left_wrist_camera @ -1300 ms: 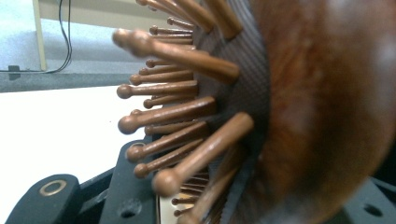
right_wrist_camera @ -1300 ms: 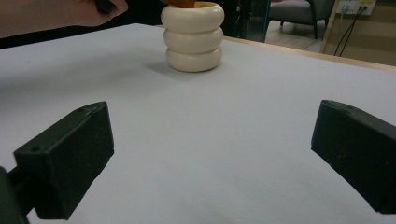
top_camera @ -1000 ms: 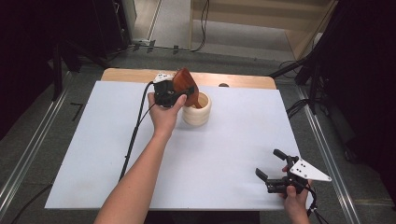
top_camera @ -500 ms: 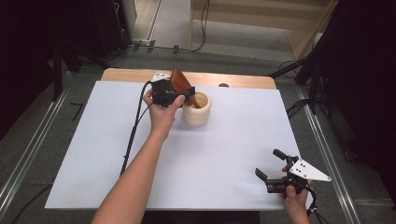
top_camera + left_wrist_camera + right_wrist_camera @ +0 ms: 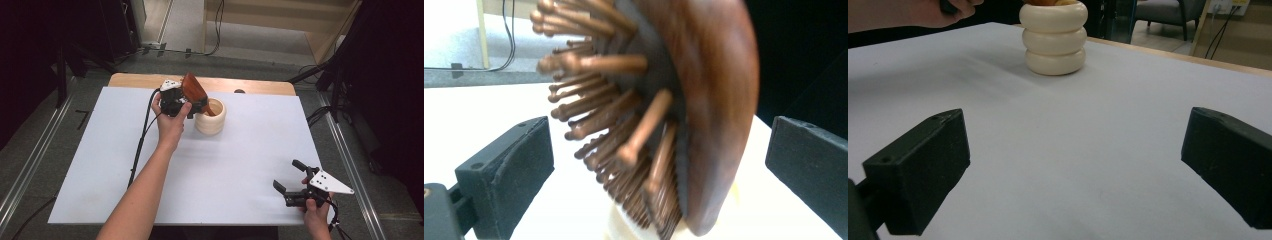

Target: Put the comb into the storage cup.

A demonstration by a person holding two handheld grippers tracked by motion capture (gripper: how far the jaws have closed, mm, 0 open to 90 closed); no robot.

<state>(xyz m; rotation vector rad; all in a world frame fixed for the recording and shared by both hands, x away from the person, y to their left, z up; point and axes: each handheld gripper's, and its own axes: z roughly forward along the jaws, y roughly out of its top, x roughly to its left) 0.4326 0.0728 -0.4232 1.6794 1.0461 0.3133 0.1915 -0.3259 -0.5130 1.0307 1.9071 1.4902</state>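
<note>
At the far middle of the white table (image 5: 240,165), a wooden hairbrush (image 5: 192,92) stands handle-down in the cream ribbed holder (image 5: 210,120). The left gripper (image 5: 187,106) has just been opened wide around its head, pads clear, evidently releasing it. The right gripper (image 5: 290,181) is held wide and empty.

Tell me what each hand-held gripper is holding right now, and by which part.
Nothing is held. The left hand-held gripper has just opened; the wooden hairbrush stands between its jaws, handle down in the cream holder. The right hand-held gripper is open.

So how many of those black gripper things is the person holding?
2. The left gripper is at the table's far side beside the hairbrush and cream holder; the right gripper is at the near right corner.
</note>
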